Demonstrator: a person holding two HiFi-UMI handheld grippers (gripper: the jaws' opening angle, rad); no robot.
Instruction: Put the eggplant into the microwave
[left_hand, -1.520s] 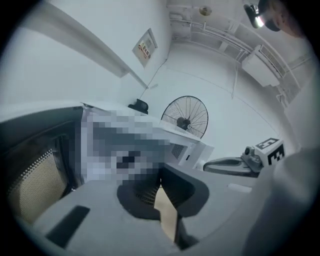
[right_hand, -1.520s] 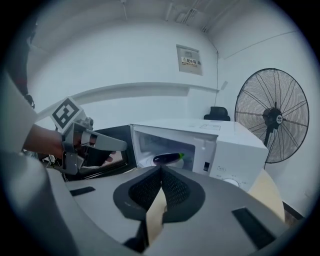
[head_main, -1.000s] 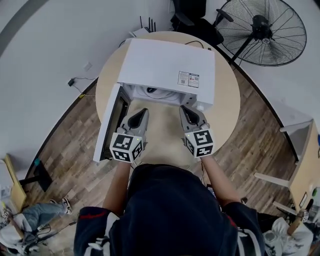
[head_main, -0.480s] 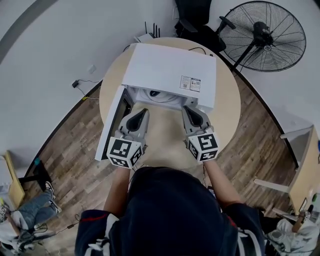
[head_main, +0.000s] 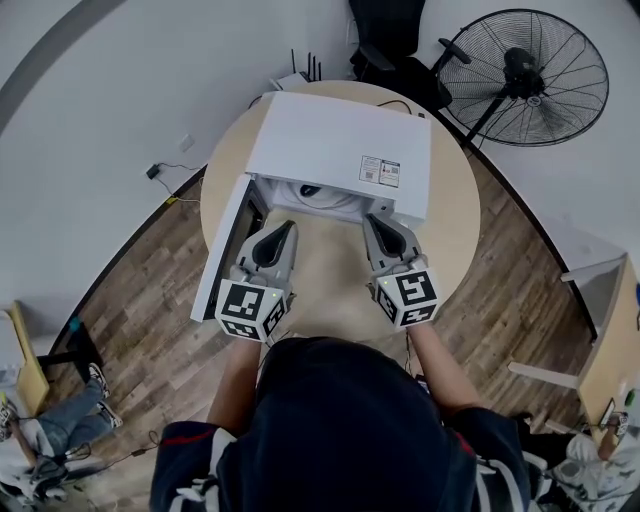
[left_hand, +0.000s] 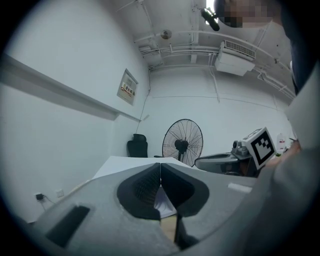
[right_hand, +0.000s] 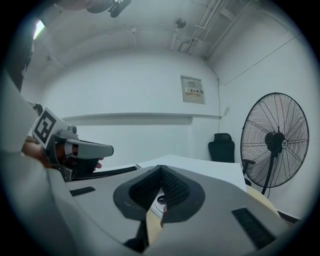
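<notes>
The white microwave (head_main: 335, 145) stands on a round wooden table (head_main: 455, 220), its door (head_main: 225, 260) swung open to the left. A white turntable (head_main: 310, 190) shows inside the cavity. No eggplant shows in any view. My left gripper (head_main: 287, 228) and right gripper (head_main: 372, 220) hover side by side just in front of the opening, both shut with nothing between the jaws. In the left gripper view the left gripper (left_hand: 160, 167) has its pads pressed together above the microwave's top (left_hand: 130, 165). The right gripper (right_hand: 160, 169) shows the same in its own view.
A large black standing fan (head_main: 530, 75) is behind the table at the right, and a black chair (head_main: 385, 30) stands at the back. A wall socket with a cable (head_main: 155, 170) is at the left. A tan cabinet (head_main: 615, 320) stands at the far right.
Both grippers have risen a little in front of the open microwave. Their jaws stayed shut.
</notes>
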